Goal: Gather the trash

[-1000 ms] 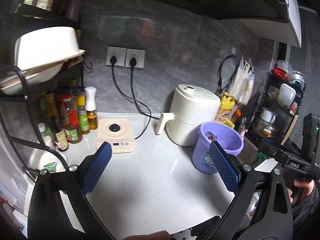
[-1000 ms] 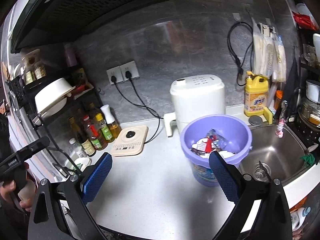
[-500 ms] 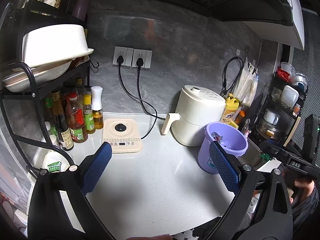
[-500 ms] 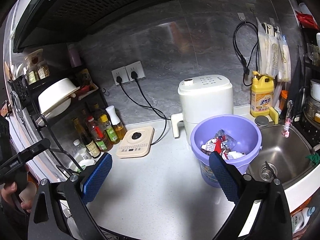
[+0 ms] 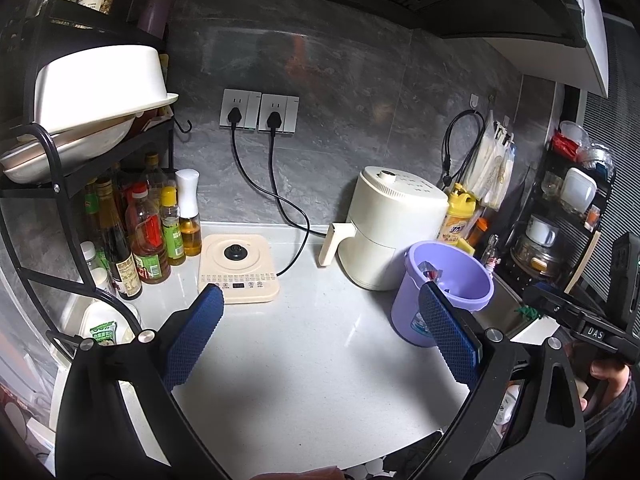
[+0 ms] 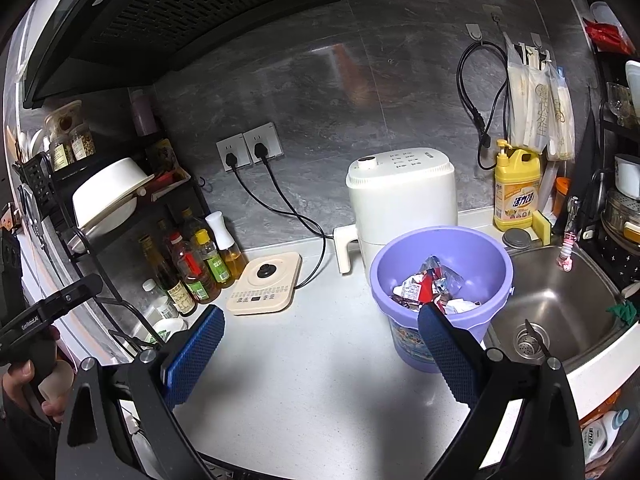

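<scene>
**Both grippers spread wide over the counter, trash in the purple bucket**

The left gripper (image 5: 320,336) hangs above the white countertop (image 5: 312,368) with its blue-padded jaws spread wide and nothing between them. The right gripper (image 6: 320,352) is likewise spread wide and carries nothing; its right pad overlaps the near rim of the purple bucket (image 6: 472,256) in the right wrist view, though whether it touches the rim cannot be told.

The bucket stands on the countertop, and everything else is placed from it. Inside it lies the trash (image 6: 432,288), a heap of crumpled wrappers in red, white and silver. Just behind the bucket sits a white air fryer (image 6: 400,196), its handle pointing left. To the bucket's right is the steel sink (image 6: 560,312), and behind that a yellow detergent bottle (image 6: 516,188). Left of the bucket, well apart, a cream induction base (image 6: 266,284) lies flat, with a cluster of sauce bottles (image 6: 192,268) further left under a black rack (image 5: 44,152).
</scene>
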`<state>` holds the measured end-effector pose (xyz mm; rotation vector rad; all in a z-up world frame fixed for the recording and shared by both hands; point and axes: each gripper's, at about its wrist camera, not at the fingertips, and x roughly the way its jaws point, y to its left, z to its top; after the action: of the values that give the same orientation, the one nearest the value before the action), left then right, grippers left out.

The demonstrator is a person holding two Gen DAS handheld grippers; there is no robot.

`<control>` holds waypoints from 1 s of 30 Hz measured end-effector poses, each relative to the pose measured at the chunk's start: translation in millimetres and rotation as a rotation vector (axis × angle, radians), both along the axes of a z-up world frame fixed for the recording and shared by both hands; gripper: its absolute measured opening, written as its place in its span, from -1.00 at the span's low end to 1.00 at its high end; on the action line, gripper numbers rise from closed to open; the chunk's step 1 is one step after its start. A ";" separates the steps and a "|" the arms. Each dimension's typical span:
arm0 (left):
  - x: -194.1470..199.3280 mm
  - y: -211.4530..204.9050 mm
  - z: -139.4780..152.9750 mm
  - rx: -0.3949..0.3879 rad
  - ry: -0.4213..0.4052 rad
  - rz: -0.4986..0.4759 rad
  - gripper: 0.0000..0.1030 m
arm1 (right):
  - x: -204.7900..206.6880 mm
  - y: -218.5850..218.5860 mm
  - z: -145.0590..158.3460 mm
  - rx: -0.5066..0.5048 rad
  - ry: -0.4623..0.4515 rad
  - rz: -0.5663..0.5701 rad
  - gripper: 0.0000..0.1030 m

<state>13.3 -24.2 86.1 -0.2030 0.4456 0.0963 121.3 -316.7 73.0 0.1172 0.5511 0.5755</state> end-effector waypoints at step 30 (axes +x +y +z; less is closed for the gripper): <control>-13.5 -9.5 3.4 0.002 -0.007 0.003 0.88 | -6.4 -5.4 -1.2 0.001 0.005 0.015 0.85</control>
<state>-0.2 -33.8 89.6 -0.2020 0.4380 0.0984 114.9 -322.0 71.7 0.1151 0.5569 0.5903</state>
